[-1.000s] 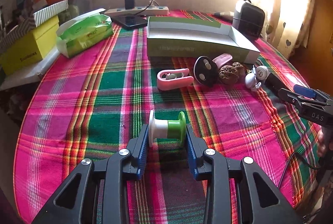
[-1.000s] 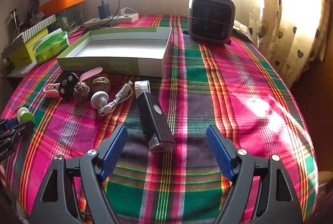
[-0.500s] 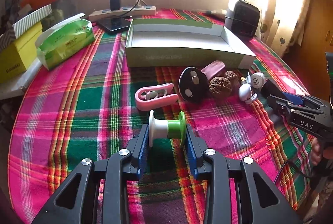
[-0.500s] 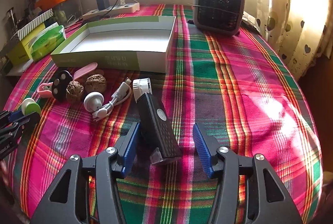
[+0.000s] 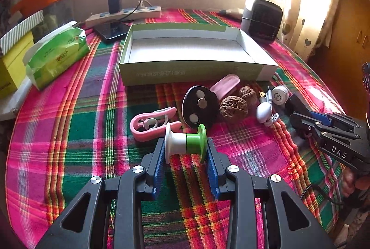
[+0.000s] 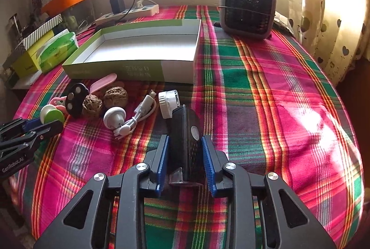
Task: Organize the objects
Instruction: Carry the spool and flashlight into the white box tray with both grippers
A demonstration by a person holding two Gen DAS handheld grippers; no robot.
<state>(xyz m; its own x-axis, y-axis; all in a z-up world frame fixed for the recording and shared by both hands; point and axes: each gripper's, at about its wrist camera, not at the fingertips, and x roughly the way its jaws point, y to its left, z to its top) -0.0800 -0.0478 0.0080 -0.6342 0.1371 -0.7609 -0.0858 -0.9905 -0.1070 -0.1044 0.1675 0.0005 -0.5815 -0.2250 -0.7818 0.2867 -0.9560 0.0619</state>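
**Right gripper closes around the black torch; left carries the spool nearer the box**

The right gripper (image 6: 185, 151), wide apart a second ago, has just been closing its jaws, and its blue pads (image 6: 163, 156) now sit against both sides of the black torch (image 6: 185, 133), which lies on the plaid tablecloth (image 6: 266, 98) with its white head toward the open green box (image 6: 129, 68). The torch lies straighter between the jaws than before.

The left gripper (image 5: 186, 151) holds the white-and-green spool (image 5: 186, 143) crosswise between its pads at the same narrow spread as a second ago. It has moved forward: the box (image 5: 192, 69) fills more of its view, and the spool now overlaps the pink clip (image 5: 150, 124).

Between box and grippers the black disc with three round studs (image 5: 200, 106), two walnuts (image 5: 233, 107), the pink scoop (image 5: 225, 84) and the white cable with its round plug (image 6: 129, 119) lie where they were. The box is empty.
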